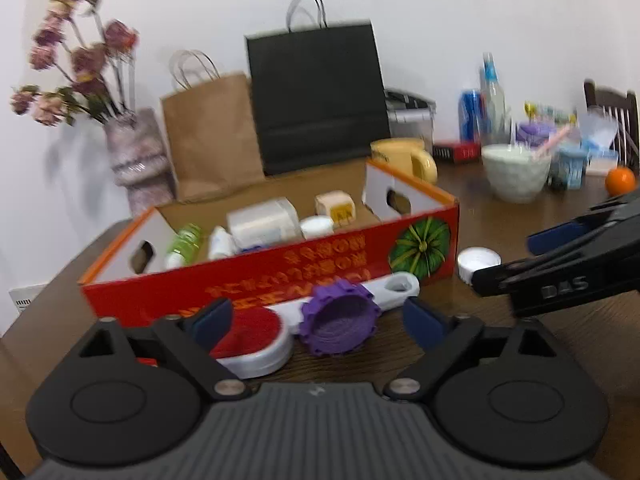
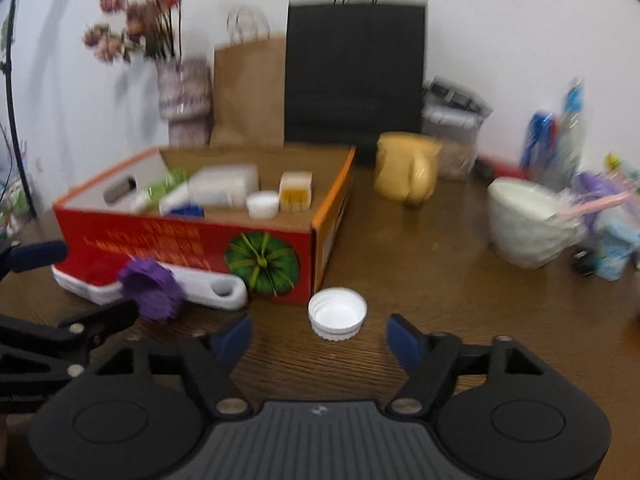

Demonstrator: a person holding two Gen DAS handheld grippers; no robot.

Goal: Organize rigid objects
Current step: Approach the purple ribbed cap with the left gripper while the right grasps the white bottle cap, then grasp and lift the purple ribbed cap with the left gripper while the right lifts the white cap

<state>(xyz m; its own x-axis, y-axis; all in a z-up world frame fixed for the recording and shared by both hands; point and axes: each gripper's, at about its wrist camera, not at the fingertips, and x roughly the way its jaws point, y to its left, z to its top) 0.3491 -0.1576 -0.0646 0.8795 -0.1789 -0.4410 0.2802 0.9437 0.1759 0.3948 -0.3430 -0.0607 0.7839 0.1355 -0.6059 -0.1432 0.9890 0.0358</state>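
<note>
A purple toothed lid [image 1: 340, 320] lies on the wooden table between the blue pads of my left gripper [image 1: 318, 320], which is open and not touching it. Beside it lies a white-handled tool with a red round face [image 1: 256, 336]. Behind both stands a red cardboard box [image 1: 280, 268] with small bottles and boxes inside. A white bottle cap [image 2: 337, 314] lies open side up just ahead of my right gripper [image 2: 320, 338], whose jaws stand apart around empty table. The same cap [image 1: 478, 260] shows in the left wrist view next to the right gripper [image 1: 560, 264]. The purple lid [image 2: 152, 292] appears near the left fingers [image 2: 100, 320].
Brown [image 1: 212, 140] and black [image 1: 320, 100] paper bags and a vase of flowers [image 1: 132, 152] stand behind the box. A yellow mug [image 2: 404, 168], a white bowl [image 2: 528, 220], bottles [image 2: 560, 136] and an orange [image 1: 620, 180] crowd the right side.
</note>
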